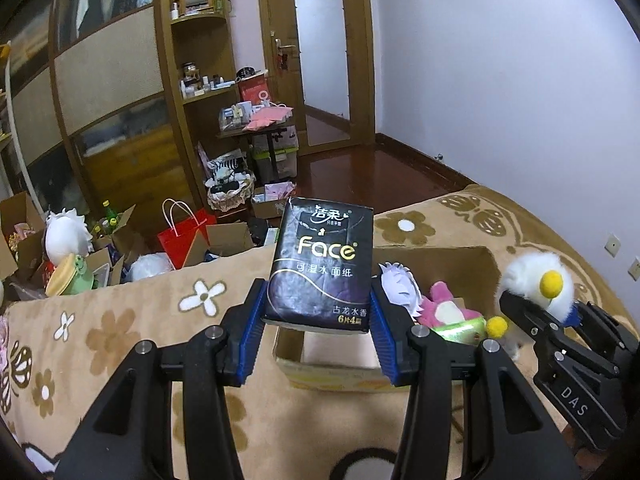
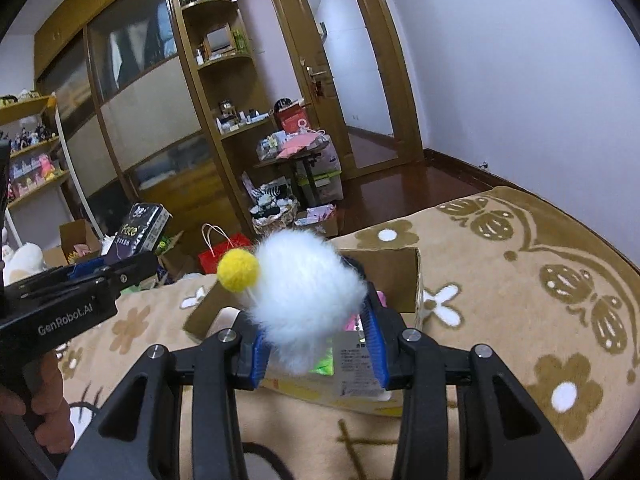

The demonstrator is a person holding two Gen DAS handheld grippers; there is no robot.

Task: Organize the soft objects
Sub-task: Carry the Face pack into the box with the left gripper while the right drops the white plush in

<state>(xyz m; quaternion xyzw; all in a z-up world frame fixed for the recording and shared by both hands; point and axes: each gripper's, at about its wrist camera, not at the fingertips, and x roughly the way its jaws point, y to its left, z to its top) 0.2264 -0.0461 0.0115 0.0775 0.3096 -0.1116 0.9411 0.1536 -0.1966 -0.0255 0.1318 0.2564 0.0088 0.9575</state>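
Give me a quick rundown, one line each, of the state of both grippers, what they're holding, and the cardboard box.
left gripper: shut on the tissue pack
tissue pack: upright, lifted above the box
right gripper: shut on the white fluffy toy
white fluffy toy: held in the air, yellow pom-pom to the left
cardboard box: open, on the blanket, plush toys inside

Black tissue pack [image 1: 323,268] with gold lettering; fluffy white plush toy [image 2: 304,300] with yellow pompoms; tan bedspread [image 1: 120,332] patterned with brown and white flowers.
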